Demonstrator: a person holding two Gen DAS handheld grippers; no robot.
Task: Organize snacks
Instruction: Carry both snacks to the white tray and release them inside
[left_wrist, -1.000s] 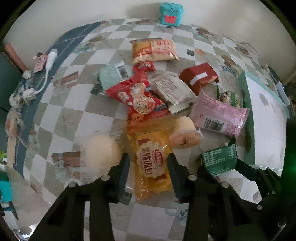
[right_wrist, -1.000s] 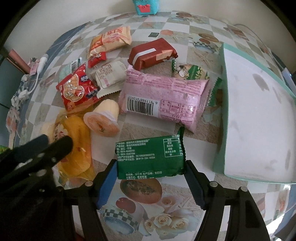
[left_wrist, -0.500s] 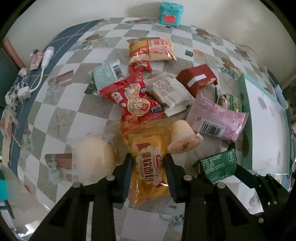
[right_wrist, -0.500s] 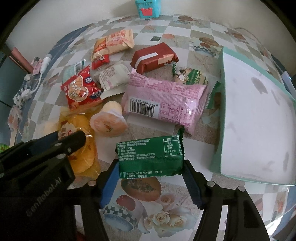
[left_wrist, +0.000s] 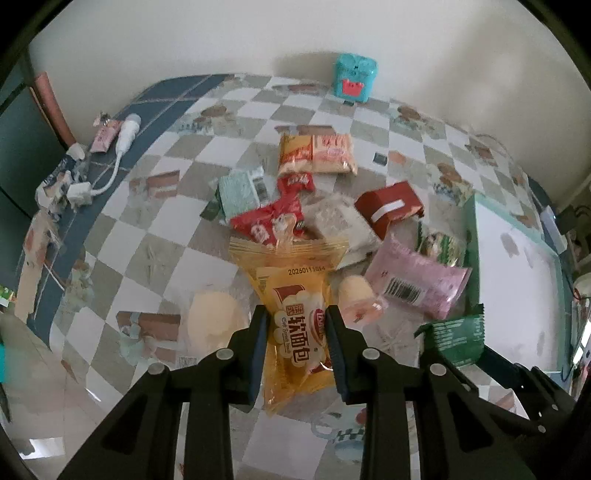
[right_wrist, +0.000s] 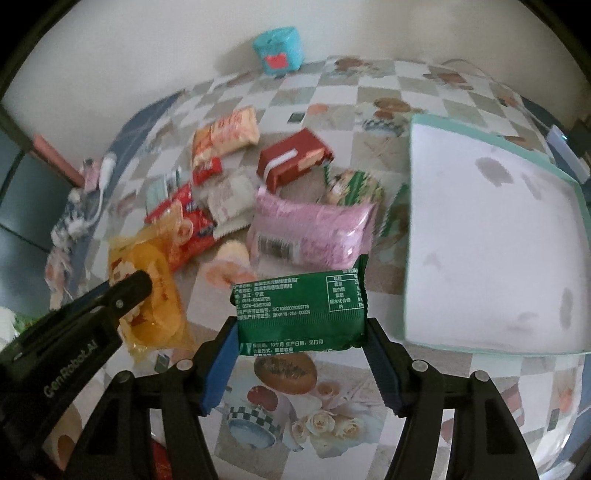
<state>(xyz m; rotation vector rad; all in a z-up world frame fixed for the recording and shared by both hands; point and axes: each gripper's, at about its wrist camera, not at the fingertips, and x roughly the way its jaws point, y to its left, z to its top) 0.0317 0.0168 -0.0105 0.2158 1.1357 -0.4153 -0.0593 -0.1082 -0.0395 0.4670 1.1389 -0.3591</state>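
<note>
My left gripper (left_wrist: 295, 328) is shut on a yellow soft-bread packet (left_wrist: 295, 306) and holds it lifted above the checked table; the packet also shows in the right wrist view (right_wrist: 147, 288). My right gripper (right_wrist: 301, 332) is shut on a green snack packet (right_wrist: 301, 306), raised off the table; it shows at the right of the left wrist view (left_wrist: 456, 338). A white tray with a teal rim (right_wrist: 495, 236) lies to the right of the right gripper. The snack pile holds a pink packet (right_wrist: 310, 232), a red box (right_wrist: 291, 158) and a red packet (left_wrist: 273, 221).
An orange-white packet (left_wrist: 317, 153), a pale green packet (left_wrist: 238, 192), a jelly cup (left_wrist: 356, 295) and a round bun in clear wrap (left_wrist: 214, 314) lie on the table. A teal toy box (left_wrist: 354, 81) stands by the wall. A white cable (left_wrist: 110, 162) lies far left.
My left gripper closed on the yellow packet and lifted it off the table. My right gripper rose with the green packet; both views pulled up and back.
</note>
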